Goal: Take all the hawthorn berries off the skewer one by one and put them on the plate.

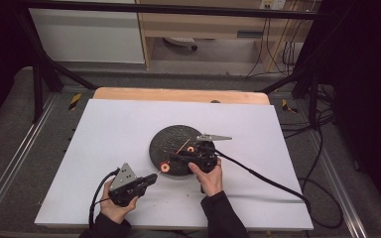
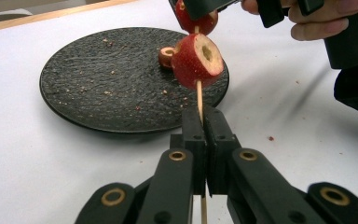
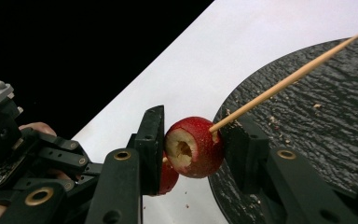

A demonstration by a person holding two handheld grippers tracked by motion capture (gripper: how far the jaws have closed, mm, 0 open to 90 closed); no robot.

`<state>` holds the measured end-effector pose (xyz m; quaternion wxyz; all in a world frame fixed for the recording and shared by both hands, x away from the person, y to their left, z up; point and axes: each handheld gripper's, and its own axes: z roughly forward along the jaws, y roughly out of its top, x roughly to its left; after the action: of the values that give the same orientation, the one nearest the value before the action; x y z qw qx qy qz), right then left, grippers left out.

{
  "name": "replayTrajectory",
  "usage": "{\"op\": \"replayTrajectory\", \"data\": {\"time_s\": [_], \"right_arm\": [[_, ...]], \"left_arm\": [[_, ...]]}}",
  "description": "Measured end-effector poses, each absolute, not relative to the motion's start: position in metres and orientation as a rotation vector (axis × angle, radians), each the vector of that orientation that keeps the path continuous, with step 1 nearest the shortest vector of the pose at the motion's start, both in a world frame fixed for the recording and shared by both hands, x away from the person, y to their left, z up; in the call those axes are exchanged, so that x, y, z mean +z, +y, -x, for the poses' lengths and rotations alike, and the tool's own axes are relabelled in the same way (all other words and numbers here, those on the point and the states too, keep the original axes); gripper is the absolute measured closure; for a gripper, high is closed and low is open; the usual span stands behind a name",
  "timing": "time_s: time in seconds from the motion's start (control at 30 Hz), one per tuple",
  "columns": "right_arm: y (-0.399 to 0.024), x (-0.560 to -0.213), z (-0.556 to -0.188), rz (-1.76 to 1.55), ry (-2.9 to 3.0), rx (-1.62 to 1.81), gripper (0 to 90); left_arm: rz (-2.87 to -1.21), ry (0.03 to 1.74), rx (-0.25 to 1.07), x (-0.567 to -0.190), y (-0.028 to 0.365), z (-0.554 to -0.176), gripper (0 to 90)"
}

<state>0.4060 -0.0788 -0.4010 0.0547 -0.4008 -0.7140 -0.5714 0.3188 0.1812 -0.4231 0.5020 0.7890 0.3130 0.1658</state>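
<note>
My left tongs (image 2: pixel 204 116) are clamped shut on the lower end of a thin wooden skewer (image 2: pixel 199 95), which runs up and away from them. My right tongs (image 3: pixel 193 144) are closed on a cored red fruit piece (image 3: pixel 195 147) threaded on that skewer, one jaw pressing each side of it; the skewer's pointed end sticks out past the fruit, over the plate. A second red fruit piece (image 3: pixel 168 179) sits on the skewer just behind the gripped one, nearer my left tongs. From above, the left tongs (image 1: pixel 151 178) hang over the near part of the desk (image 1: pixel 109 129), just off the plate's near left rim, and the right tongs (image 1: pixel 176 156) reach in over that same rim, with the skewer (image 1: pixel 182 147) slanting across the plate. The black round plate (image 2: pixel 98 84) lies around the middle of the desk, a little toward the right edge, dusted with crumbs. One more small cored fruit piece (image 2: pixel 167 56) rests on the plate, near its middle and past the skewered fruit.
</note>
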Motion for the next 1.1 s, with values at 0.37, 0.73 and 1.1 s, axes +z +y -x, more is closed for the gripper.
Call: {"op": "replayTrajectory", "data": {"time_s": [0.37,0.73,1.1], "right_arm": [[-0.089,-0.386,-0.413,1.263,-2.173,-1.777,61.8],[-0.104,-0.370,-0.425,1.329,-2.210,-1.801,62.0],[-0.118,-0.357,-0.438,1.392,-2.206,-1.834,62.2]], "left_arm": [[-1.890,0.753,0.407,-0.421,0.184,-0.317,88.2],[-1.889,0.754,0.408,-0.420,0.185,-0.317,88.2],[-1.885,0.759,0.407,-0.420,0.186,-0.318,88.2]]}}
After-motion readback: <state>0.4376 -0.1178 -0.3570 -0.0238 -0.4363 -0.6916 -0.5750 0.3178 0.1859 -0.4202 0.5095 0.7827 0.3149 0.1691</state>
